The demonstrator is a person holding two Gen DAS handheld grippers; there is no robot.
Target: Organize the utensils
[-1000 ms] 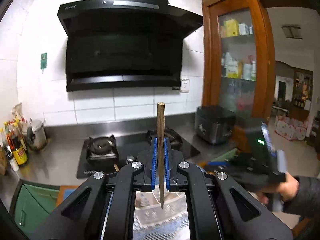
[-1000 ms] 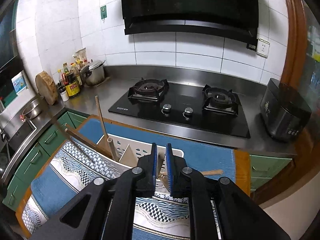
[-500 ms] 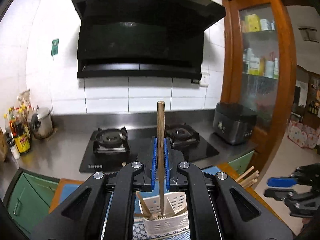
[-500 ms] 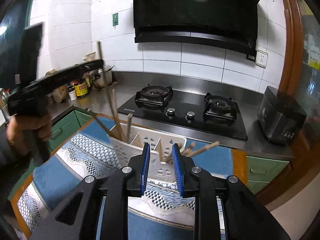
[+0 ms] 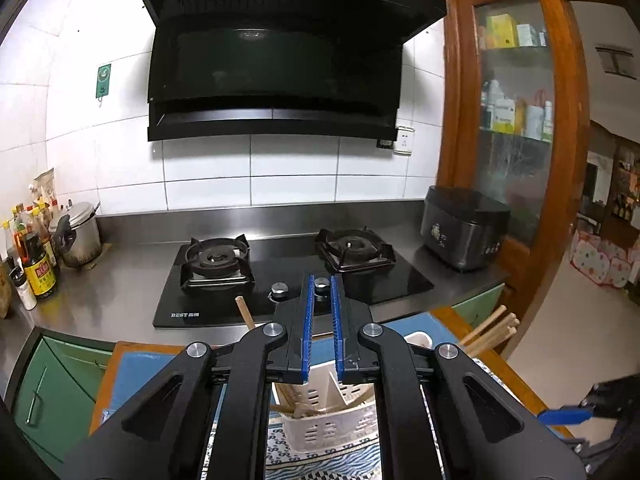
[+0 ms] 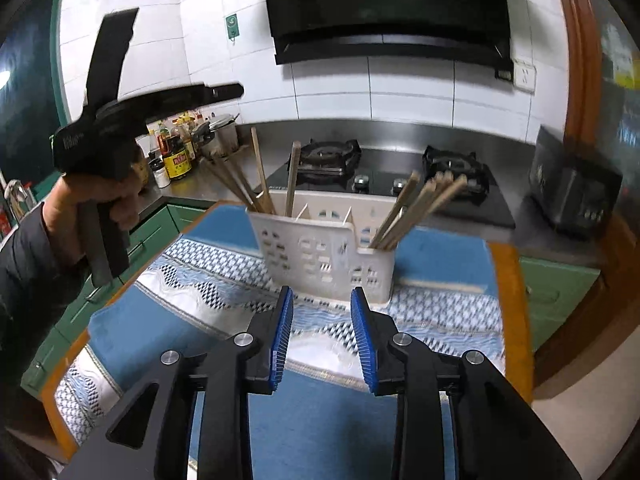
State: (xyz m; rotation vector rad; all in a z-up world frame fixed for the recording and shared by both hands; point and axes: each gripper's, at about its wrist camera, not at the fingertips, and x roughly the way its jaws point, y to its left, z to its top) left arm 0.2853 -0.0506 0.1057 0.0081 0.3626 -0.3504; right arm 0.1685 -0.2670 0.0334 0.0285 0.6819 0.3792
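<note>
Left gripper (image 5: 321,328): chopstick held a moment ago now released into white caddy (image 6: 320,254), fingers parted, empty; right gripper (image 6: 322,340): opened wider, empty; sorting apparently near complete.

- The left wrist camera sits high, close above the white slotted plastic utensil caddy (image 5: 332,412), which shows under its blue-padded fingers (image 5: 308,328); it faces the black glass gas hob (image 5: 288,276) beyond the fingertips.
- The right wrist camera sits lower and further back, the caddy (image 6: 320,256) just past its fingers (image 6: 282,340), facing the same hob (image 6: 384,176).
- Both views share caddy, hob and white tiled wall (image 5: 248,172).
</note>
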